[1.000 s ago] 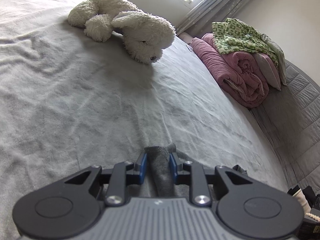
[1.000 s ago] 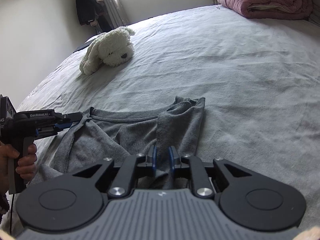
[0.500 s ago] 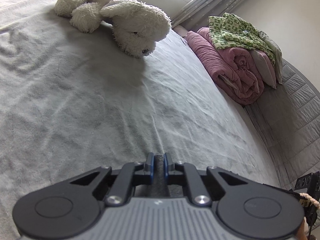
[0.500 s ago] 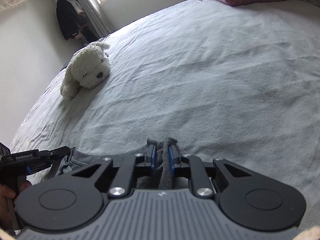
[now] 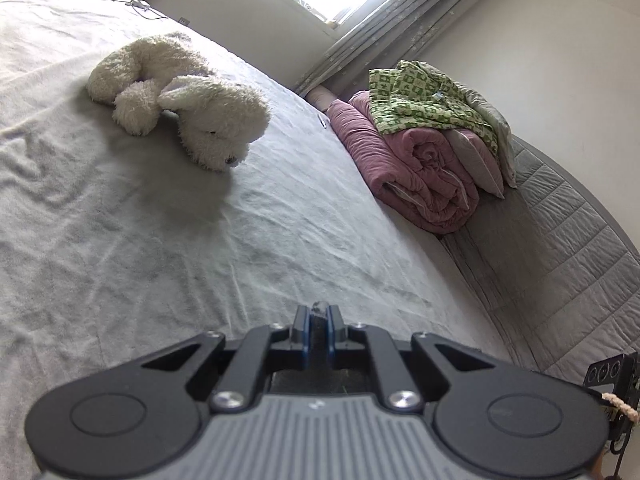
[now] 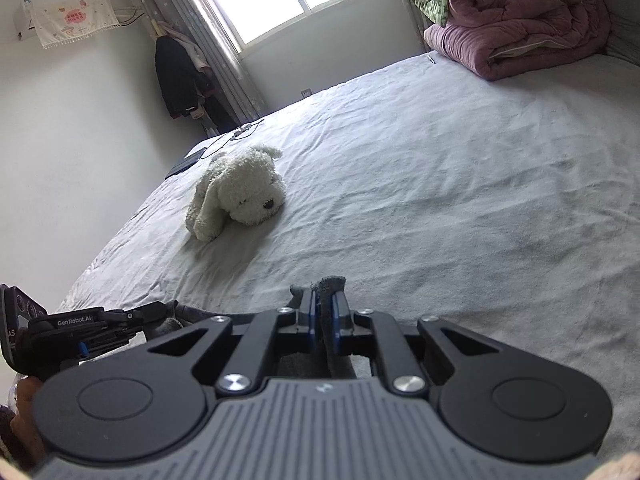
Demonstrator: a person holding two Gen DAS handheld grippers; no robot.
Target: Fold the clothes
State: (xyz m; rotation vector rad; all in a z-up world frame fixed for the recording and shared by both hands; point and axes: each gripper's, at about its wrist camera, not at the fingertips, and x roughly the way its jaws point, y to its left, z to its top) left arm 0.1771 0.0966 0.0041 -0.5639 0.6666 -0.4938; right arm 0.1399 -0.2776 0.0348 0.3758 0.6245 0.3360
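Observation:
A grey garment (image 6: 333, 282) is pinched at two places and hangs lifted above the pale grey bed sheet (image 6: 460, 184). In the right wrist view my right gripper (image 6: 325, 301) has a fold of it between its blue pads, and its jaws are still closing on the cloth. At the left of that view a hand holds my left gripper (image 6: 166, 310), with dark cloth bunched at its tip. The left wrist view shows my left gripper (image 5: 318, 313) shut on a thin strip of the grey garment (image 5: 319, 334). Most of the garment hangs hidden below both grippers.
A white plush dog (image 5: 192, 116) lies on the bed ahead. A rolled pink quilt (image 5: 416, 168) with a green patterned cloth (image 5: 424, 104) on top sits against the quilted headboard (image 5: 560, 240). A dark tablet (image 6: 186, 164) with a cable lies at the bed's far corner.
Both grippers closed on the grey garment and rose, lifting it off the sheet. The garment that lay spread in the right wrist view now hangs out of sight below.

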